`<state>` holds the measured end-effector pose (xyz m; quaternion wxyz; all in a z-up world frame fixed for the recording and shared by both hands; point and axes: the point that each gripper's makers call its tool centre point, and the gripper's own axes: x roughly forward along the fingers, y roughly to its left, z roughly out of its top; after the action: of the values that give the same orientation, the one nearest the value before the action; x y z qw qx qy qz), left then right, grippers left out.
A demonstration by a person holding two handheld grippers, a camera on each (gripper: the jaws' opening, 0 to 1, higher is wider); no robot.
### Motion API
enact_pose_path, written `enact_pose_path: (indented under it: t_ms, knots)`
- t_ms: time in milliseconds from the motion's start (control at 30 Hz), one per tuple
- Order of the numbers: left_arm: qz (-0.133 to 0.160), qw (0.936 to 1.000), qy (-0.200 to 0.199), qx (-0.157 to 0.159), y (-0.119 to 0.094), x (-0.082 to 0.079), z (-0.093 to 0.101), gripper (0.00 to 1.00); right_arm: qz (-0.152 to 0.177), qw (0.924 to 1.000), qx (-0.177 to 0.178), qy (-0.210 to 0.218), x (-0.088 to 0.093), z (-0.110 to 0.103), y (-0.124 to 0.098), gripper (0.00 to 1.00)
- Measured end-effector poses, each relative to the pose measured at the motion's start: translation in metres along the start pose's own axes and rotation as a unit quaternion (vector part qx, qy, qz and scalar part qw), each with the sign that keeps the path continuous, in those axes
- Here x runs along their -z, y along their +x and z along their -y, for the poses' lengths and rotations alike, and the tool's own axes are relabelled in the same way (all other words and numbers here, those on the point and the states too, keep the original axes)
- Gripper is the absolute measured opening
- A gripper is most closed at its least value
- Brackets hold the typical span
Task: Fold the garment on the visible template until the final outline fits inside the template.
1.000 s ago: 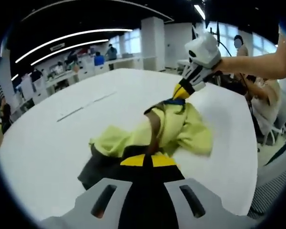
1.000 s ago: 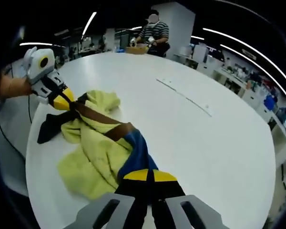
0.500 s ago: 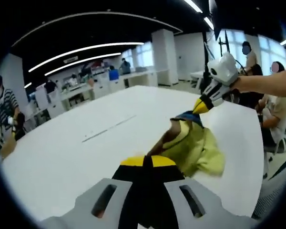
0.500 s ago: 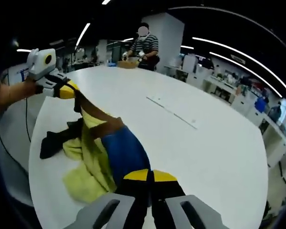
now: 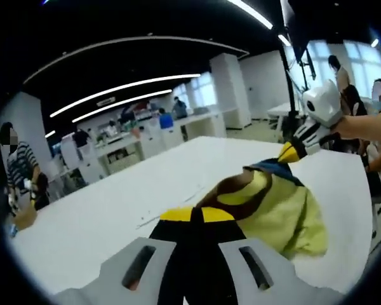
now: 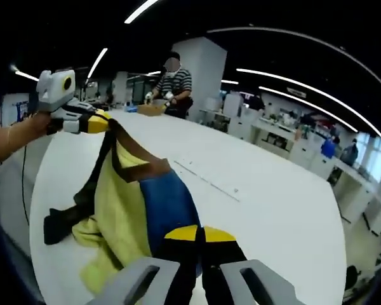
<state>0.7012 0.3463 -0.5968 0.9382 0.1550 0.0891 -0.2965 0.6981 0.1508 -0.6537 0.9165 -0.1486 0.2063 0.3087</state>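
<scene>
both tools, left tool (image 5: 191,215) and right tool (image 6: 199,234), clamped on garment (image 6: 130,203) (lifted off table (image 6: 254,210)).

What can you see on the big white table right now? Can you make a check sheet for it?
Surface: white table, with thin marks across its middle; no template outline can be made out.
Job's things: garment of yellow, blue, brown and black cloth, stretched between the two grippers, its lower part draped on the table.
Clutter: nothing seen.
Grippers: left hand-held gripper shut on the garment's dark end; right hand-held gripper shut on its blue end.
Cables: a dark cable hangs past the table's edge.
Surroundings: open office with desks, ceiling light strips, a person in a striped shirt at the far end.
</scene>
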Motion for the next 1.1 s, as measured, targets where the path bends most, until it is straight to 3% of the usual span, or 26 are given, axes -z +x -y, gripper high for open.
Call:
enact_pose_path:
  t_ms: [167, 200, 233, 367, 467, 633, 700, 833, 1100]
  knots:
    - [-0.004, 0.9997, -0.018, -0.019, 0.018, 0.008, -0.013, 0.0, 0.014, 0.9995, 0.021, 0.02, -0.005, 0.009, 0.009, 0.0]
    - [-0.002, 0.9984, -0.053, -0.02, 0.023, 0.011, -0.015, 0.0, 0.017, 0.999, 0.03, 0.028, -0.006, 0.012, 0.012, 0.0]
    - [-0.004, 0.9977, -0.063, -0.025, 0.026, 0.014, -0.018, 0.0, 0.018, 0.9987, 0.034, 0.032, -0.005, 0.014, 0.014, 0.0]
    - [-0.004, 0.9968, -0.069, -0.04, 0.04, 0.021, -0.032, 0.0, 0.022, 0.9971, 0.052, 0.051, -0.005, 0.02, 0.025, 0.0]
    - [-0.005, 0.9968, -0.052, -0.061, 0.052, 0.023, -0.041, 0.0, 0.028, 0.9954, 0.068, 0.061, -0.004, 0.026, 0.037, 0.0]
    - [0.001, 0.9973, -0.041, -0.061, 0.071, 0.03, -0.042, 0.0, 0.019, 0.9952, 0.08, 0.053, 0.004, 0.031, 0.06, 0.0]
    - [-0.017, 0.997, -0.019, -0.073, 0.077, 0.039, -0.046, 0.0, 0.014, 0.9947, 0.086, 0.055, 0.01, 0.034, 0.069, 0.0]
    - [-0.034, 0.9952, -0.021, -0.089, 0.088, 0.056, -0.054, 0.0, 0.005, 0.992, 0.098, 0.08, 0.022, 0.039, 0.083, 0.0]
    - [-0.082, 0.9929, -0.013, -0.085, 0.105, 0.094, -0.05, 0.01, -0.016, 0.9882, 0.105, 0.111, 0.042, 0.04, 0.101, 0.0]
